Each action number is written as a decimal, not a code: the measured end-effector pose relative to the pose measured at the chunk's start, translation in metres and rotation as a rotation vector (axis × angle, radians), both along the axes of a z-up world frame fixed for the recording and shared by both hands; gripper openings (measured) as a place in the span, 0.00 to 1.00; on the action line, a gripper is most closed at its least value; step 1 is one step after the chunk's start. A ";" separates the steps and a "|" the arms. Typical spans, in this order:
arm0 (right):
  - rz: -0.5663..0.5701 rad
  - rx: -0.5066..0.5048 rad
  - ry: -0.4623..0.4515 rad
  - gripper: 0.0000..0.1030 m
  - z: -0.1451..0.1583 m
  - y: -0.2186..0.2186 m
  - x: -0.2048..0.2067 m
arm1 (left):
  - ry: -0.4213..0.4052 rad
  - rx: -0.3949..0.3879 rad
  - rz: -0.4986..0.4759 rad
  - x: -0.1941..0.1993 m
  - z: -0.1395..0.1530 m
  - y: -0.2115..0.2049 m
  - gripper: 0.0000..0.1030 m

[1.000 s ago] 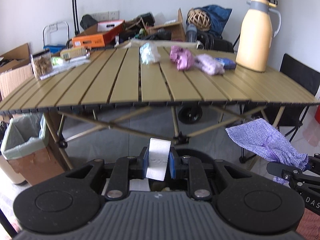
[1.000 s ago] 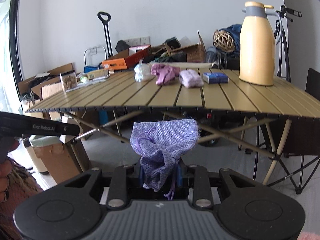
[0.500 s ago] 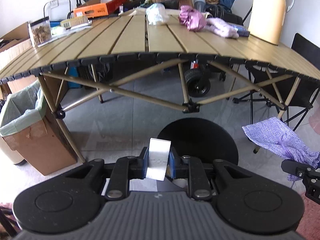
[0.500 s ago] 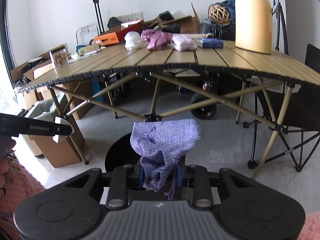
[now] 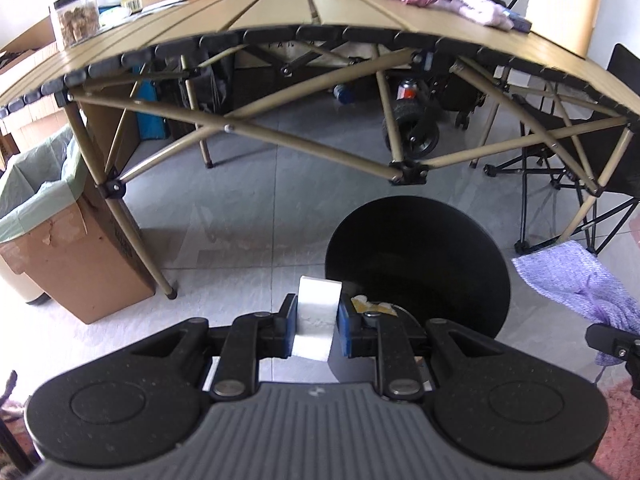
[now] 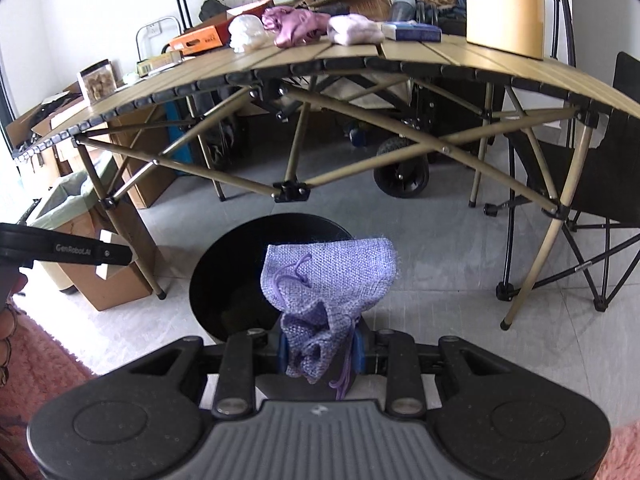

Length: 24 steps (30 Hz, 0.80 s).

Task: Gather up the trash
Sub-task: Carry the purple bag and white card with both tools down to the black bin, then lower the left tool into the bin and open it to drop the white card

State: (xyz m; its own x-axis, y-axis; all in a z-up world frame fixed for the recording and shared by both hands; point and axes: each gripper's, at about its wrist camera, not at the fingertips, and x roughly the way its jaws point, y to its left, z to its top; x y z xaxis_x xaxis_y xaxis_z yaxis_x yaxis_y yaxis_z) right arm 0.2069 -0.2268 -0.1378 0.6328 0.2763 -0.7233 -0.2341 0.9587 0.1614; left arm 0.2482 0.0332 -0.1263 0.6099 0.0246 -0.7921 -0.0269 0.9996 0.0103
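Observation:
My left gripper (image 5: pixel 318 330) is shut on a small white box (image 5: pixel 317 322), held just at the near left rim of a round black bin (image 5: pixel 420 248) on the floor. Some yellow scraps lie inside the bin. My right gripper (image 6: pixel 322 354) is shut on a lilac woven drawstring pouch (image 6: pixel 328 276), which hangs over the same black bin (image 6: pixel 232 280). The pouch (image 5: pixel 576 280) also shows at the right edge of the left wrist view. More items stay on the slatted folding table (image 6: pixel 440 64): a white crumpled lump (image 6: pixel 246 34), a pink cloth (image 6: pixel 294 26), a pale pink bundle (image 6: pixel 354 30).
The table's crossed legs (image 5: pixel 408 170) stand just beyond the bin. A cardboard box lined with a green bag (image 5: pixel 60 232) sits at left. A black folding chair (image 6: pixel 580 184) is at right, a wheeled cart (image 6: pixel 402 176) behind. A yellow jug (image 6: pixel 506 4) and a snack jar (image 6: pixel 98 80) stand on the table.
Both grippers have sunk from table height and tipped down toward the floor, still holding the white box and the pouch. The black bin has come into view beneath them.

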 end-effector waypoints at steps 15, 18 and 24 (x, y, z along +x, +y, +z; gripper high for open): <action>-0.035 0.011 0.035 0.27 -0.016 -0.009 0.019 | 0.065 -0.004 -0.022 0.020 -0.019 -0.006 0.20; -0.054 0.017 0.035 0.27 -0.017 -0.014 0.022 | 0.076 -0.001 -0.038 0.026 -0.023 -0.014 0.20; -0.087 0.037 0.042 0.27 -0.020 -0.025 0.027 | 0.100 0.007 -0.073 0.036 -0.030 -0.030 0.20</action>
State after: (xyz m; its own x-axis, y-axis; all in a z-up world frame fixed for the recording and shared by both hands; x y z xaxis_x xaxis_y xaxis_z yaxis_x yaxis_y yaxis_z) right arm 0.2339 -0.2518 -0.1581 0.6246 0.2487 -0.7403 -0.1425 0.9683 0.2051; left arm 0.2845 0.0031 -0.1562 0.5281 -0.0113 -0.8491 0.0477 0.9987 0.0164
